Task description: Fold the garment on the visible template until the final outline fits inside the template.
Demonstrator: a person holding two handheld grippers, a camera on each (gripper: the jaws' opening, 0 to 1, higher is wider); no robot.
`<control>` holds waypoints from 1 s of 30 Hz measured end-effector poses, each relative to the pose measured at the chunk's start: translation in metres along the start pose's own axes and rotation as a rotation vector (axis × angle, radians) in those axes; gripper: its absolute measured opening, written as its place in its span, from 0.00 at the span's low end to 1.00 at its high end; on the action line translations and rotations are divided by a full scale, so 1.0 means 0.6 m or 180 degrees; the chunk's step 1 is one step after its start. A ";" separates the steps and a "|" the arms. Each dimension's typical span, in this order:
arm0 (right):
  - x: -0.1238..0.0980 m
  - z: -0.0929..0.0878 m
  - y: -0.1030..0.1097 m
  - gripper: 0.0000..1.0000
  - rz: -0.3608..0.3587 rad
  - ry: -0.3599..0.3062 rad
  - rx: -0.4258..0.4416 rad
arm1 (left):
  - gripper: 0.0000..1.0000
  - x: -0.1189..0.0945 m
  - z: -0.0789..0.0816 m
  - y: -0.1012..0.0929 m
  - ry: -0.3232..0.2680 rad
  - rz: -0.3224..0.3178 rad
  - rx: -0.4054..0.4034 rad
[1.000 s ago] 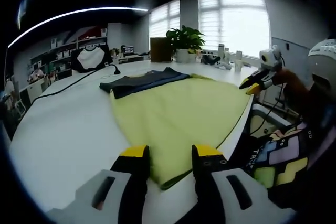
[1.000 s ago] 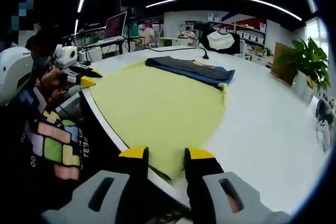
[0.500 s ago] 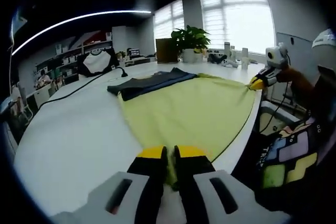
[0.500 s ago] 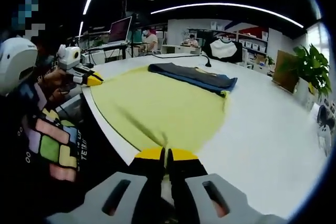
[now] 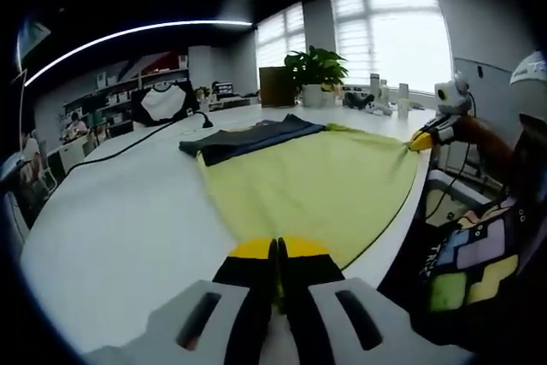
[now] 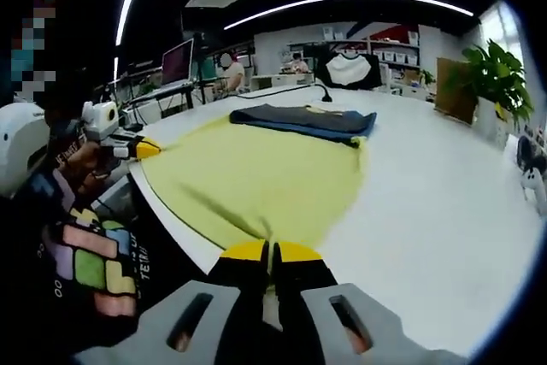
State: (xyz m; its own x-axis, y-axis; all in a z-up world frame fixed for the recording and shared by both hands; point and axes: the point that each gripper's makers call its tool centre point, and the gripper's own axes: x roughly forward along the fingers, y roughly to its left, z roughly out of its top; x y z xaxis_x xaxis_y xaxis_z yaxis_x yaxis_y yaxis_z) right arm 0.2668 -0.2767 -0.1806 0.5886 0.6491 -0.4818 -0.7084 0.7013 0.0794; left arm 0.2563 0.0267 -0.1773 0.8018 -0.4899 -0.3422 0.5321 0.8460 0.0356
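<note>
A yellow-green garment (image 5: 316, 185) lies spread on the white table (image 5: 120, 220), reaching its near edge. A dark blue cloth (image 5: 248, 136) lies across the garment's far end. My left gripper (image 5: 277, 254) is shut on the garment's near hem. The right gripper (image 5: 419, 141) shows at the right, pinching the other near corner. In the right gripper view the garment (image 6: 256, 181) stretches away from my right gripper (image 6: 270, 254), shut on its corner with creases running out from the grip. The left gripper (image 6: 145, 150) holds the far corner, and the dark blue cloth (image 6: 299, 119) lies beyond.
A potted plant (image 5: 316, 70) and small bottles (image 5: 385, 96) stand at the table's far end. A black cable (image 5: 128, 130) runs across the table. The person's patterned clothing (image 5: 466, 254) is close to the table edge. A monitor (image 6: 177, 61) stands on another desk.
Both grippers went from open around the garment's near hem to shut on it. The cloth now shows creases pulled toward each grip.
</note>
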 end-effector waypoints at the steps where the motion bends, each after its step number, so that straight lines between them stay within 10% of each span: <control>1: -0.002 0.002 0.000 0.00 0.0005 0.0000 -0.0004 | 0.02 -0.002 0.003 0.000 -0.0031 0.0003 -0.0027; 12: -0.018 0.027 0.002 0.00 -0.0024 -0.0040 0.0339 | 0.01 -0.009 0.030 0.005 -0.0219 0.0025 -0.0090; 14: -0.021 0.052 -0.010 0.00 -0.0144 -0.0335 0.0009 | 0.01 -0.012 0.039 0.003 -0.0306 -0.0022 -0.0309; 30: -0.042 0.099 -0.015 0.00 -0.0235 -0.0477 0.0167 | 0.01 -0.025 0.091 0.013 -0.0540 -0.0092 -0.0275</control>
State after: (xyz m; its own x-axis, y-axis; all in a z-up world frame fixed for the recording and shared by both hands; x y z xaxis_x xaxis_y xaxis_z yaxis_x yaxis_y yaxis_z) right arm 0.2815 -0.2819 -0.1170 0.6924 0.6293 -0.3529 -0.6422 0.7605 0.0960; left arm 0.2633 0.0288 -0.1208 0.8247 -0.5367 -0.1783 0.5362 0.8423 -0.0551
